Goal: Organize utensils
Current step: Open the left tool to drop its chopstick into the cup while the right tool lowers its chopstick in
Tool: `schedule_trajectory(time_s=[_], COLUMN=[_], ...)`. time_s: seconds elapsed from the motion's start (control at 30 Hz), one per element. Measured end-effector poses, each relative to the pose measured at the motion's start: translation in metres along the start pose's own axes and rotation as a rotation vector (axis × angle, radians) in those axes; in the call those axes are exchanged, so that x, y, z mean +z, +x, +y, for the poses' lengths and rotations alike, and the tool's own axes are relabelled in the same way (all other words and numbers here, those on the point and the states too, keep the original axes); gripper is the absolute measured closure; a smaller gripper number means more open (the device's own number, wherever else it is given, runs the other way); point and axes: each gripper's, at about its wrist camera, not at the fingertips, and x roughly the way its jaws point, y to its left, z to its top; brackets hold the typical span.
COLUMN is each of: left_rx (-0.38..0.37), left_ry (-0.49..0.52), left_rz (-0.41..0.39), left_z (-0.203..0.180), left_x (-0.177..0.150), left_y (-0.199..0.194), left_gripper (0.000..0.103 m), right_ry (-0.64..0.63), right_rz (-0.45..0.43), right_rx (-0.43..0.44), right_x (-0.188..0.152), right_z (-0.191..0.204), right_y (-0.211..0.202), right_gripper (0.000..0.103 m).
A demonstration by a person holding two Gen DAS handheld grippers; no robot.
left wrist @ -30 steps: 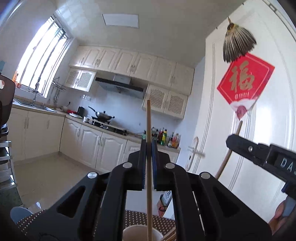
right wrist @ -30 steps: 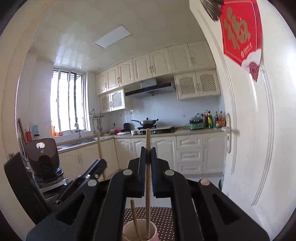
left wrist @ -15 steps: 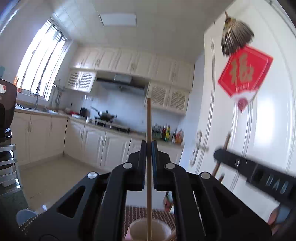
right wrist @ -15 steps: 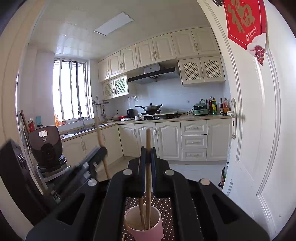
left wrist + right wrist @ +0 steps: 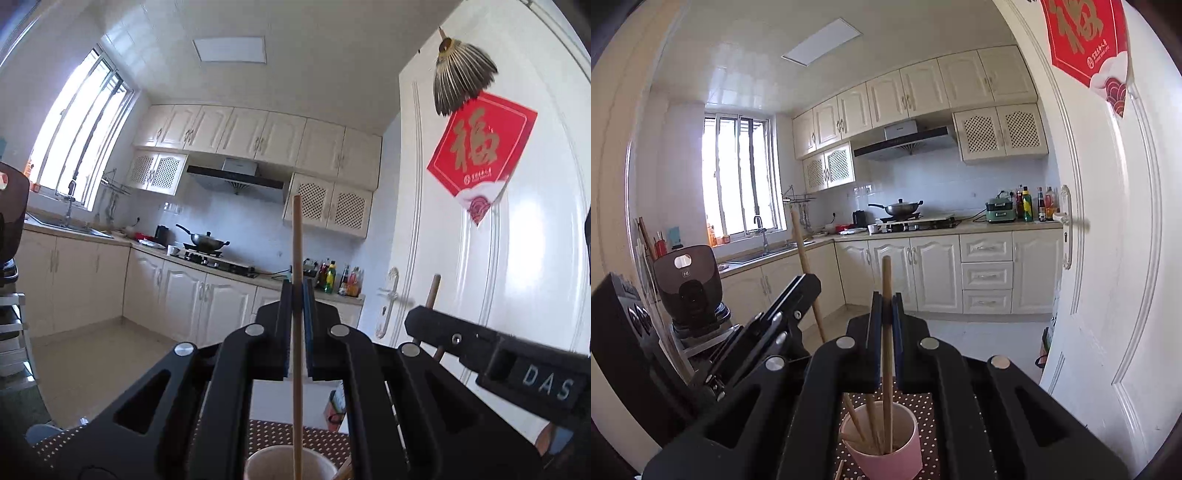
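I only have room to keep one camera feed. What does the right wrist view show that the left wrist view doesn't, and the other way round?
Only the right wrist view shows inside the pink cup: several wooden sticks already stand there, and the right tool is shut on a chopstick reaching into it.

Only the left wrist view shows the feather fan on the door and the whole red sign.

Both show the cup on a dotted mat, the other tool beside, and each tool gripping an upright chopstick.

Cup [image 5: 886, 443] on dotted mat [image 5: 925, 410], chopsticks [image 5: 871, 424] upright inside, door [image 5: 1108, 258] to the right.
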Motion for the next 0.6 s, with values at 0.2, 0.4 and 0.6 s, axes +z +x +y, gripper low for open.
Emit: schedule_trajectory(time_s=[0.2,0.4,0.6], left_rx=[-0.005,0.015,0.036], left_ry=[0.010,0.003,0.048], left_rz=[0.042,0.041,0.039], left_z=[0.002,0.007,0.003], left_x=[0.002,0.008,0.021], left_y=[0.000,-0.008,-0.022], left_gripper=[0.077,0.052,0.041], right_ry=[0.005,0.019,0.036], right_rz=[0.008,0.024,0.019], right_rx=[0.012,0.006,0.006], right_x=[0.001,0.001,0.005], right_z=[0.004,0.002,0.005], right_y=[0.001,-0.002,-0.010], right_gripper=[0.099,0.099,0.097])
